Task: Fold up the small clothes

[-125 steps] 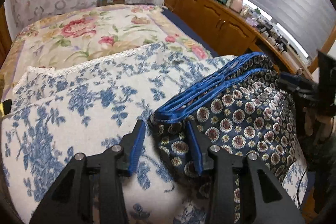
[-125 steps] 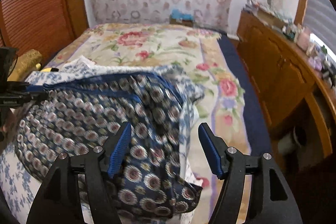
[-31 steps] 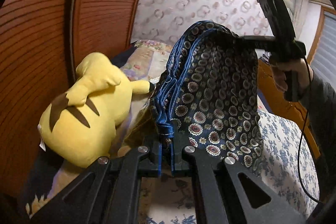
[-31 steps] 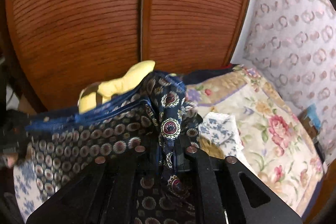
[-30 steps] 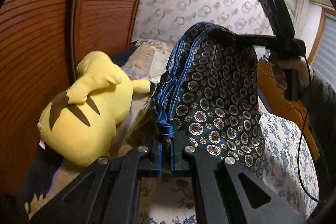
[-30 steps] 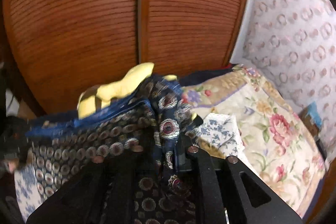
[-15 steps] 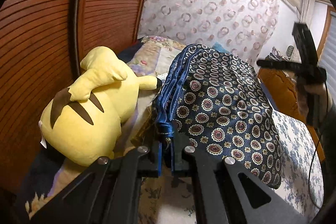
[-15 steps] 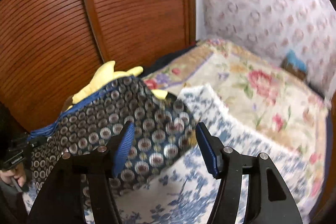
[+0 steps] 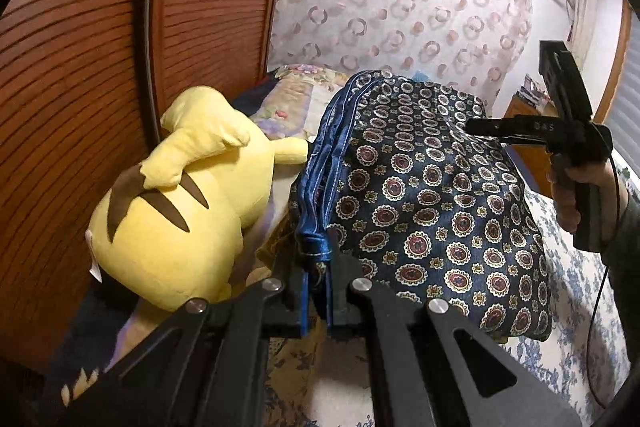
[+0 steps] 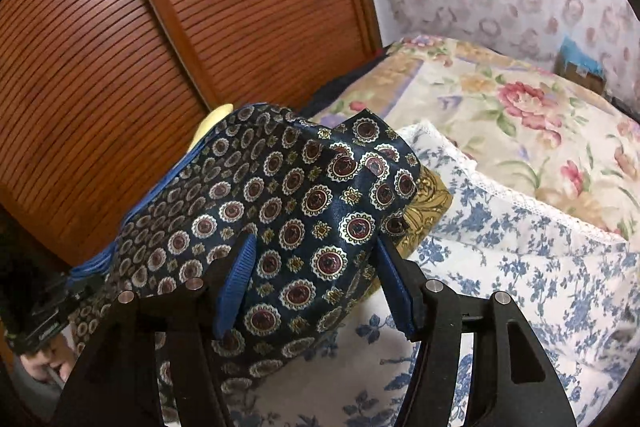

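Observation:
A small navy garment with red-and-white medallions and a blue waistband lies draped over a pile at the bed's head. My left gripper is shut on its blue waistband edge. In the right wrist view the garment lies folded over, and my right gripper is open just above it, holding nothing. The right gripper also shows in the left wrist view, held in a hand above the cloth's far side.
A yellow plush toy lies left of the garment against the wooden louvred doors. A blue-flowered white cover and a rose-patterned quilt cover the bed. A gold-patterned cloth lies under the garment.
My right gripper let go of the garment's far corner, opened and drew back. The cloth dropped from hanging upright to lying draped over the pile. My left gripper stays shut on the waistband.

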`<action>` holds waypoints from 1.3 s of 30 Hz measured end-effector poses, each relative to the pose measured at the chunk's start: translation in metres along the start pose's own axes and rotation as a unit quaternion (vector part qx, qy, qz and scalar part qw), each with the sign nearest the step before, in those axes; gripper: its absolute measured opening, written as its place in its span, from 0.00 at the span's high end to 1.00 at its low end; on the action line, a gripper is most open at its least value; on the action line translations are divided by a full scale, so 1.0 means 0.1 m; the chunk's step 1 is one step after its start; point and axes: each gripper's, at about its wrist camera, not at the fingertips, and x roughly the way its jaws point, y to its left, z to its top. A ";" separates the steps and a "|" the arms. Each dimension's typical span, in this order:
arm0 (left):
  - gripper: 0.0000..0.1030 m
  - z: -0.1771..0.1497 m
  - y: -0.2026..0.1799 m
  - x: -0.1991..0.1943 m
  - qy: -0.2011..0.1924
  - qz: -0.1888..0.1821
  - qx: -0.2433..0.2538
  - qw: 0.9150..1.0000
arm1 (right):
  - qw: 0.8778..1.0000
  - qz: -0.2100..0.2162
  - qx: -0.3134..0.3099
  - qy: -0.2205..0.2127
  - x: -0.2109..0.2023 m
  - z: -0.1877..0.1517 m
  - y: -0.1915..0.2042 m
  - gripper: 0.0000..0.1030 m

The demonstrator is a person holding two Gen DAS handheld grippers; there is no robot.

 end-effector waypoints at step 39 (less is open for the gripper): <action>0.52 -0.31 -1.60 -1.05 -0.087 -0.083 0.136 0.983 | 0.970 -0.169 -0.010 -0.175 -2.38 -1.97 0.65 0.26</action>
